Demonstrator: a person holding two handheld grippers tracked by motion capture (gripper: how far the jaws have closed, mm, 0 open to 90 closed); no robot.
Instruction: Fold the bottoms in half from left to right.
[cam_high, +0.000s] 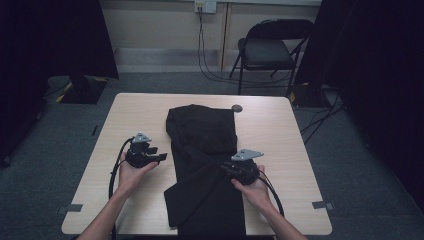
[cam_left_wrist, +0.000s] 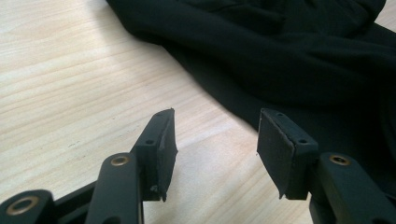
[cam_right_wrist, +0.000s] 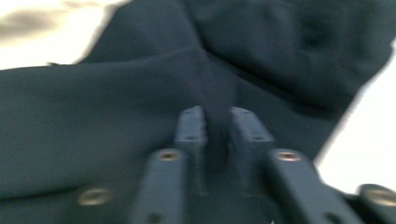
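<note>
Folding the black trousers (cam_high: 202, 165) — right gripper (cam_high: 235, 167) pinching cloth, left gripper (cam_high: 156, 156) waiting

The trousers lie lengthwise down the middle of the table (cam_high: 280, 130), partly folded. In the right gripper view the 2 jaws sit close together with a ridge of fabric between them (blurred, but it looks gripped). The left gripper (cam_left_wrist: 215, 144) stands about half open over bare wood just beside the cloth edge, holding nothing. Next, I judge, the pinched fold must be carried across — the left may need to take an edge.
</note>
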